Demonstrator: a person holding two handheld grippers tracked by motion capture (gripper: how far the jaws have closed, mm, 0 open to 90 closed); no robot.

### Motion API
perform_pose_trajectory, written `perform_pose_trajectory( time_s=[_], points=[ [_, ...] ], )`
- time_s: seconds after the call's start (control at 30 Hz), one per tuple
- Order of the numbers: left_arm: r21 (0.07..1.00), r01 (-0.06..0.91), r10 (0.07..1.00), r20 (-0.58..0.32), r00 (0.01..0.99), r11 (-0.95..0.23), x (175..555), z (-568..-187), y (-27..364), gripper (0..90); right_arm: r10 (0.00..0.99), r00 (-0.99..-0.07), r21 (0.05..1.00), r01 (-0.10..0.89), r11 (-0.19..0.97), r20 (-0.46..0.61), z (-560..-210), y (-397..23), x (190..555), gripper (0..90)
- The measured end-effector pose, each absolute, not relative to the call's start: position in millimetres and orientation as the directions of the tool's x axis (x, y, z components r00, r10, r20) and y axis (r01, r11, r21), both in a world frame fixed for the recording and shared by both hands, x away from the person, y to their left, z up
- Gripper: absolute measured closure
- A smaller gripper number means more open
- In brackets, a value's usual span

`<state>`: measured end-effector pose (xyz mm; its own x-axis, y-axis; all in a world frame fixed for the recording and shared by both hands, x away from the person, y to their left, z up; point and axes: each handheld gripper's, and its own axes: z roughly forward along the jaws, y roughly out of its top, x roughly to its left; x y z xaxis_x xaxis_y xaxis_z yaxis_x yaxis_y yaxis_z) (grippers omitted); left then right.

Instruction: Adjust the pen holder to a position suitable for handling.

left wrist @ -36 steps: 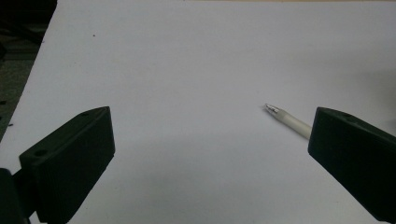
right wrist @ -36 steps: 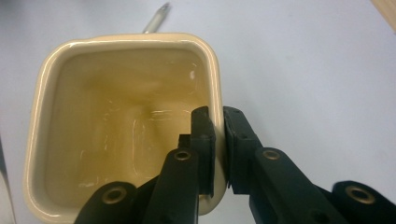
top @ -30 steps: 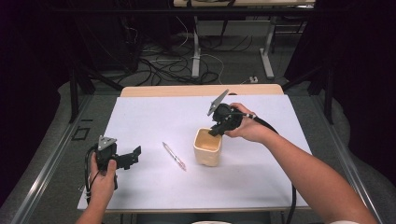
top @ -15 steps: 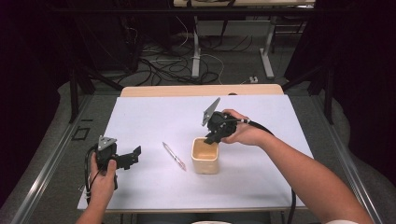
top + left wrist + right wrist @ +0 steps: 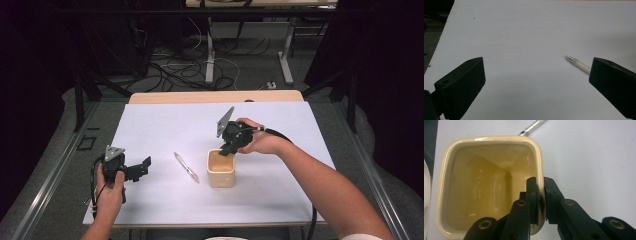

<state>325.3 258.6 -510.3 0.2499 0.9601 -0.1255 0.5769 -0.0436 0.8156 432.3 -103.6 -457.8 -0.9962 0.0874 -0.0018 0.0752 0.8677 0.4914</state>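
Observation:
A cream square cup (image 5: 220,170) stands upright on the white table (image 5: 165,125), right of centre. My right gripper (image 5: 229,149) reaches down onto its far rim and is shut on the cup's wall. In the right gripper view the jaws (image 5: 540,181) pinch the cup rim (image 5: 486,139), one inside and one outside, and the cup is empty. A white pen (image 5: 186,167) lies flat just left of the cup. My left gripper (image 5: 142,165) is held low near the table's front left, open, pointing at the pen (image 5: 578,64) with nothing between its jaws (image 5: 536,82).
The pen's tip (image 5: 532,125) lies just beyond the cup. The wooden far edge of the table (image 5: 215,96) borders a floor with loose cables (image 5: 190,65) and table legs. Bare white surface spreads across the table's back half and its front right.
My right gripper came down and toward the person, closing on the cup's rim. The cup shifted a little toward the near edge. The left gripper stayed put.

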Motion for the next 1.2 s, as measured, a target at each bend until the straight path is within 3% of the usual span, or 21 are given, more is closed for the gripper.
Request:
perform_pose_trajectory(
  time_s=[0.27,0.6,0.77,0.9,1.2],
  points=[
    [0.816,0.576,0.96,-0.121,0.254,-0.049,325,-510,258,0.4,0.009,-1.0,0.509,-0.007,0.861,-0.029,-462,-109,437,84.0],
    [0.815,0.578,0.959,-0.123,0.254,-0.049,325,-510,258,0.4,0.028,-0.999,0.517,0.012,0.856,-0.023,-462,-109,437,83.1],
    [0.816,0.577,0.96,-0.126,0.25,-0.043,325,-511,258,0.4,0.082,-0.997,0.526,0.064,0.848,-0.01,-463,-111,436,63.7],
    [0.812,0.582,0.959,-0.131,0.251,-0.041,325,-511,258,0.4,0.17,-0.985,0.586,0.132,0.799,-0.01,-462,-117,433,50.8],
    [0.806,0.591,0.956,-0.148,0.255,-0.033,325,-510,257,0.4,0.292,-0.956,0.658,0.238,0.714,0.029,-449,-132,415,47.9]
  ],
)
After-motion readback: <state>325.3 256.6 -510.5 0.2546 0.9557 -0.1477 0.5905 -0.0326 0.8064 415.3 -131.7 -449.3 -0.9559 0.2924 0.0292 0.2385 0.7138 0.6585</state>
